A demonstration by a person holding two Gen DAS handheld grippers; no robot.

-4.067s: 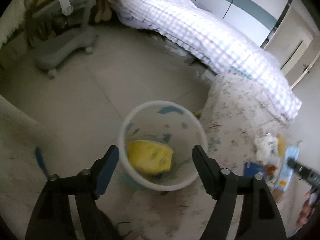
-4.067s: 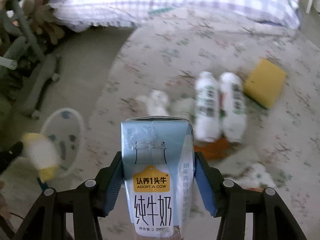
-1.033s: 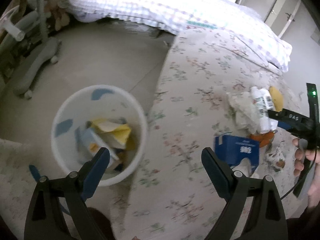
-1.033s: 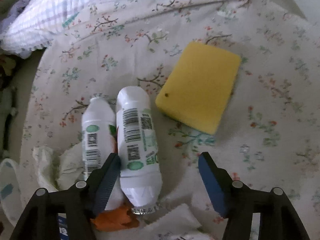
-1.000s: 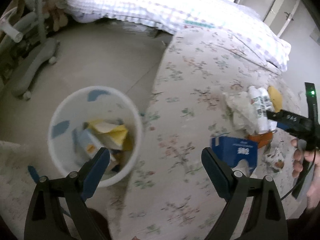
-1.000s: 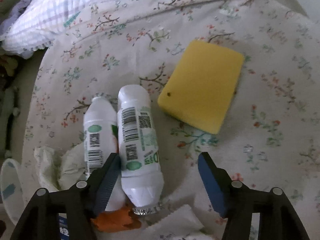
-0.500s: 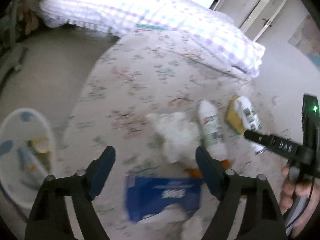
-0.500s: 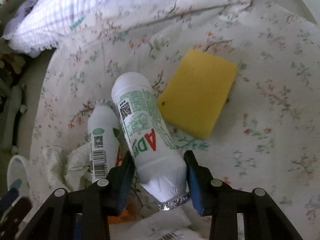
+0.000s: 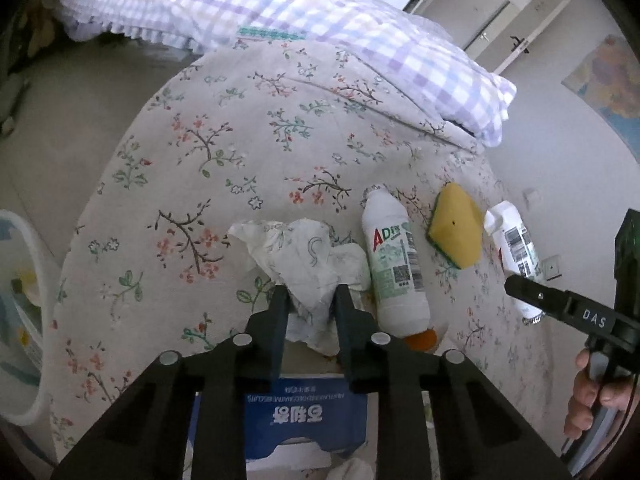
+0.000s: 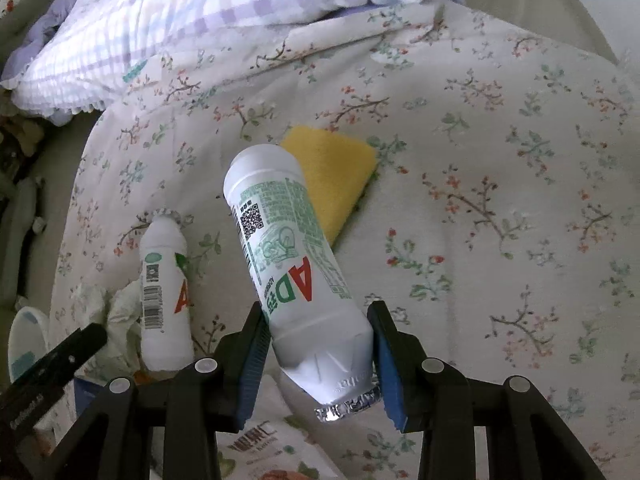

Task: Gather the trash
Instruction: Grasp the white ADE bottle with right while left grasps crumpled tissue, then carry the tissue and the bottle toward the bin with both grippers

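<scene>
My left gripper (image 9: 310, 296) is shut on a crumpled white tissue (image 9: 298, 254) that lies on the flowered bedspread (image 9: 224, 152). My right gripper (image 10: 318, 322) is shut on a white AD bottle (image 10: 288, 264) near its neck and holds it lifted above the bed; the bottle also shows in the left wrist view (image 9: 516, 248). A second white AD bottle (image 9: 394, 270) lies on the bed beside the tissue, also in the right wrist view (image 10: 164, 288). The white trash bin (image 9: 18, 320) stands on the floor at the far left.
A yellow sponge (image 9: 456, 230) lies on the bed between the two bottles. A blue tissue box (image 9: 304, 412) sits under my left gripper. An orange scrap (image 9: 422, 338) lies by the lying bottle's base. A snack wrapper (image 10: 272, 456) lies below my right gripper. A checked quilt (image 9: 248, 12) lies behind.
My left gripper has swung from the bin to the bed and shut on the tissue. My right gripper has shut on one bottle and lifted it off the bed.
</scene>
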